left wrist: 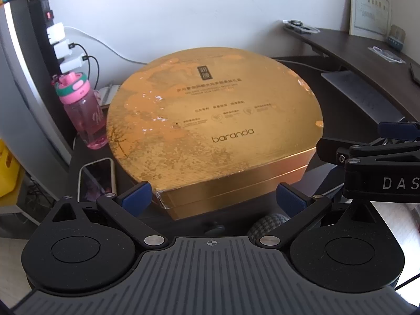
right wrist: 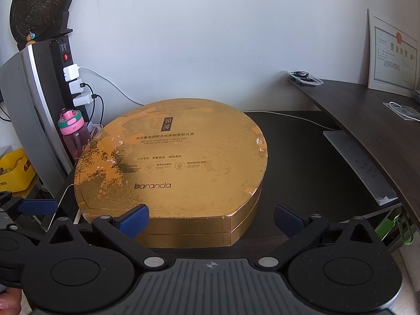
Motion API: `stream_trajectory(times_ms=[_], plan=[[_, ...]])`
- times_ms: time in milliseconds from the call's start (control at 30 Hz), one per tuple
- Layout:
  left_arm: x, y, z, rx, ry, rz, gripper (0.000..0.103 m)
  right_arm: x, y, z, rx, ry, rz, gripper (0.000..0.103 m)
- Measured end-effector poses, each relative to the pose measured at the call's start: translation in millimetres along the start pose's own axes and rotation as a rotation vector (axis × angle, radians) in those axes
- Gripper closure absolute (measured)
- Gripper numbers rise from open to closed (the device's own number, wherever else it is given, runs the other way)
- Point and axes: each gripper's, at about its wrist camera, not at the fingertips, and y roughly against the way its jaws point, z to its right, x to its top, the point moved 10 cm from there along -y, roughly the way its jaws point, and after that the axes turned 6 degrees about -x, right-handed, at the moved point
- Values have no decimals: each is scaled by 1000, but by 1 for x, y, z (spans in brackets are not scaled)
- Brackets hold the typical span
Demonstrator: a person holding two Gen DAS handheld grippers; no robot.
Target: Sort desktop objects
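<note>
Resting flat: rounded, scuffed gold box [right wrist: 181,162].

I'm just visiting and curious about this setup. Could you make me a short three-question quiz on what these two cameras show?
1. True or false: the left gripper is clamped on the gold box.
2. What stands left of the gold box? A) pink water bottle B) green mug C) red lamp
3. Fill in: the brand word printed on the box lid is ____.

Key:
1. False; both it and the right gripper are open, holding nothing.
2. A, the pink water bottle.
3. baranda
</note>
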Motion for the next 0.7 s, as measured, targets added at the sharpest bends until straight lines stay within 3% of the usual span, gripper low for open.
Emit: stream_trajectory(times_ms=[700], plan=[[-2,0,-2,-1,8,-3,0,-1,0,1,4,-3,-1,1]])
